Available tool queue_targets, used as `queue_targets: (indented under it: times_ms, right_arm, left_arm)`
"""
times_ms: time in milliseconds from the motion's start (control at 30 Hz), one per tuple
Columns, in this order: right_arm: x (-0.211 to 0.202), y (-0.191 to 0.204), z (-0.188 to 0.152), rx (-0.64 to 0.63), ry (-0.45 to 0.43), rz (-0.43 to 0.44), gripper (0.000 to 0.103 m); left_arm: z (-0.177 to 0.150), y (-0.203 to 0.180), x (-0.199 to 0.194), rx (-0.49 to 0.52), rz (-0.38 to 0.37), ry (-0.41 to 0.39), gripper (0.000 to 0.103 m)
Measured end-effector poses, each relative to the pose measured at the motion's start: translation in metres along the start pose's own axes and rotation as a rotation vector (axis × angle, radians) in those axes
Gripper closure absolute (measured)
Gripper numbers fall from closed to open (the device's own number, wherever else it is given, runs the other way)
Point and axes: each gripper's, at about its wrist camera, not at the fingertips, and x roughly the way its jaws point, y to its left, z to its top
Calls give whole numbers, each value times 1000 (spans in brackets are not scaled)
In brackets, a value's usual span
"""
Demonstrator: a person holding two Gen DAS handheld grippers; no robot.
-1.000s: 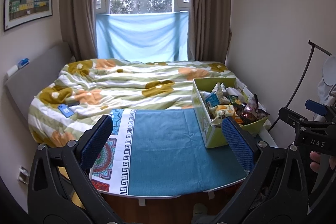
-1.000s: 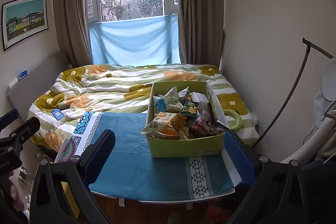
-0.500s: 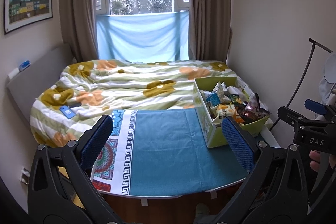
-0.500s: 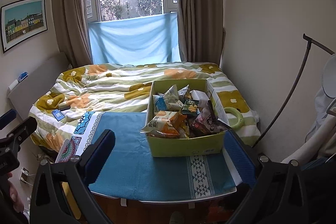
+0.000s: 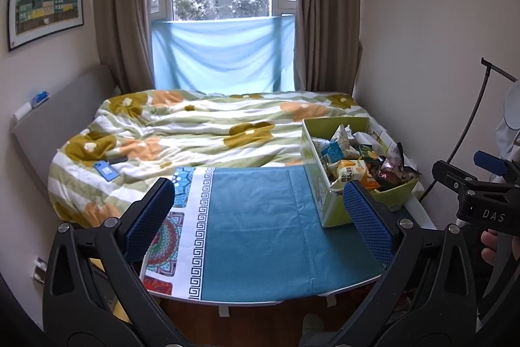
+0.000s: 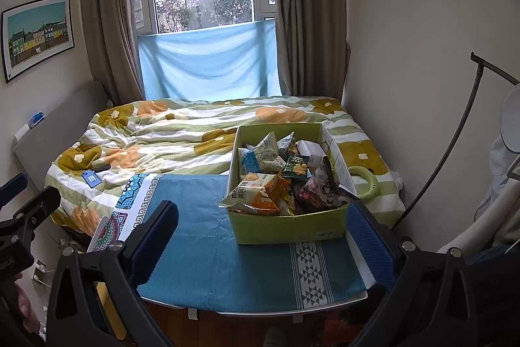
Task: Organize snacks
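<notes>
Plainly, the left gripper hung with its fingers spread wide and nothing between them, facing mostly bare blue cloth on the table. From it the green box lay ahead and off to the right, just beyond the right fingertip, its long axis running away toward the bed. The right gripper was likewise spread apart and empty, and the box stood almost straight ahead of it, the near wall between its fingertips and slightly right of centre. The snack packets lay heaped and jumbled inside, some poking above the rim; none showed on the cloth. So the right gripper seemed the nearer and better lined up for reaching in. Whether the heap was waiting to be sorted out or had already been gathered there, the scene fitted both.
</notes>
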Motion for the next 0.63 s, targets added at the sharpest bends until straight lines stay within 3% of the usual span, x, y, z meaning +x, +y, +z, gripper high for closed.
queue_targets:
  times_ms: [200, 433, 633]
  right_arm:
    - [-1, 5, 0, 1, -3, 2, 0]
    - [0, 4, 2, 5, 2, 2, 0]
    - [0, 7, 0, 6, 4, 3, 0]
  left_arm:
    - [-1, 3, 2, -10, -1, 9, 1]
    - [0, 7, 3, -18, 56, 12, 0]
    - [-2, 14, 3, -37, 33, 9, 0]
